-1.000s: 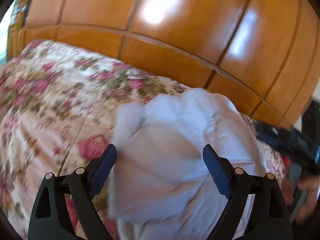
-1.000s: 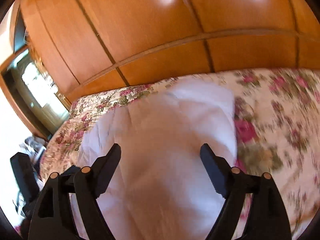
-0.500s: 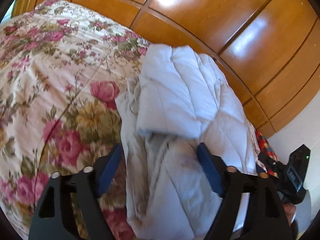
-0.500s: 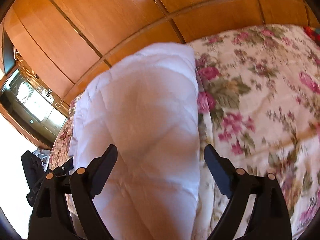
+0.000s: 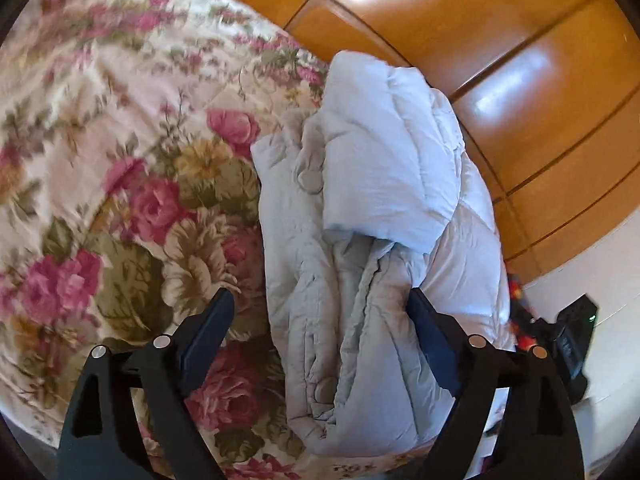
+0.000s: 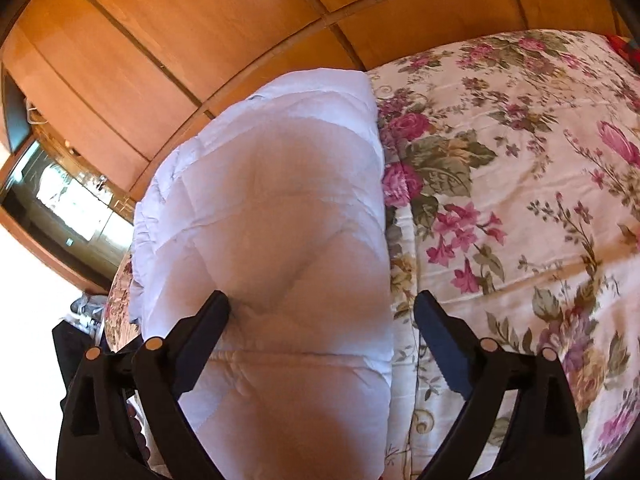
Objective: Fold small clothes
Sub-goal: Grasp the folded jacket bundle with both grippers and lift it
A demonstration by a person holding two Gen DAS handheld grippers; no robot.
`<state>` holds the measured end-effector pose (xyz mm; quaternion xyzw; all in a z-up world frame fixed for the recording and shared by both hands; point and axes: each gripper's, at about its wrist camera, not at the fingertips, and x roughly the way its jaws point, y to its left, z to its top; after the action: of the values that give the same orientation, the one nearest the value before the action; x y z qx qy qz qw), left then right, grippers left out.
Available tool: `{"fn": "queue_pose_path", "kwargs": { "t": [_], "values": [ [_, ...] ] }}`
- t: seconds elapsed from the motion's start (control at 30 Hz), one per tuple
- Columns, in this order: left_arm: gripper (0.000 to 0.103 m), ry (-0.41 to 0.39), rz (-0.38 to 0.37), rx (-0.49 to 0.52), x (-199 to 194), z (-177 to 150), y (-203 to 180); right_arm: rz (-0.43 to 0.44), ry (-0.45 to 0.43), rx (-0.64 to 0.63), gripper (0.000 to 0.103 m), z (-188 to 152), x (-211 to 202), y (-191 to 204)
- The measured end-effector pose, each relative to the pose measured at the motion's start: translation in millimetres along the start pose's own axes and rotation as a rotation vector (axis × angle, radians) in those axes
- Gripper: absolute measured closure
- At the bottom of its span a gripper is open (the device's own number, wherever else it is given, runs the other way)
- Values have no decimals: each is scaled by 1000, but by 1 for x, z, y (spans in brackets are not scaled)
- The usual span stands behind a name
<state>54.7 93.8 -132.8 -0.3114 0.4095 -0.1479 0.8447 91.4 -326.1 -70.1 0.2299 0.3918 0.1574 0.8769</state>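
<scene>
Item: white quilted jacket [image 5: 384, 208], folded, on floral bedspread [image 5: 120, 184].
Lies along the bedspread's edge nearest the wooden wardrobe [image 5: 480, 40], one sleeve laid over its top. Left tongs [image 5: 322, 328] spread wide above it, gripping nothing; right tongs [image 6: 322, 322] likewise spread and empty.

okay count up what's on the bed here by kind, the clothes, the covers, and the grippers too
Pale blue quilted garment: 1
Floral bedspread: 1
Grippers: 2, the left gripper and the right gripper, both open
Total: 4
</scene>
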Motion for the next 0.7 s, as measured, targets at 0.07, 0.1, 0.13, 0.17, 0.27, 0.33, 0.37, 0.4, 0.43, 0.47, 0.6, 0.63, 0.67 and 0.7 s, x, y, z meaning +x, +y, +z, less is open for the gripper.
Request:
{"fn": "queue_pose_path", "kwargs": {
  "t": [0.07,0.1,0.13,0.17,0.27,0.33,0.37,0.4,0.43,0.47,0.6,0.63,0.67,0.7],
  "values": [
    [17,21,-44,-25,4,1,6,18,27,-2,6,4,4,-2],
    [16,36,-67,-39,6,2,8,27,37,5,5,5,5,-4],
    [16,49,-87,-45,9,3,10,42,51,15,5,7,8,-7],
    [16,73,-114,-48,12,5,12,61,73,32,5,9,11,-11],
    [16,125,-177,-49,19,12,17,109,126,52,5,14,21,-19],
    [16,156,-204,-50,24,17,18,129,153,63,4,17,26,-23],
    [16,170,-218,-50,27,19,19,148,172,73,4,19,30,-26],
    [16,176,-226,-49,29,22,19,159,184,83,4,20,33,-28],
    [16,184,-239,-43,32,24,19,167,194,93,3,20,35,-30],
    [16,192,-250,-38,34,26,18,179,206,104,3,21,39,-32],
    [16,227,-302,-54,44,33,19,220,236,136,2,23,50,-40],
    [16,235,-316,-63,45,35,19,230,242,144,2,24,52,-41],
    [16,241,-333,-67,47,38,19,241,249,154,2,26,56,-43],
    [16,248,-343,-66,49,41,18,250,252,160,2,27,59,-44]
  ]
}}
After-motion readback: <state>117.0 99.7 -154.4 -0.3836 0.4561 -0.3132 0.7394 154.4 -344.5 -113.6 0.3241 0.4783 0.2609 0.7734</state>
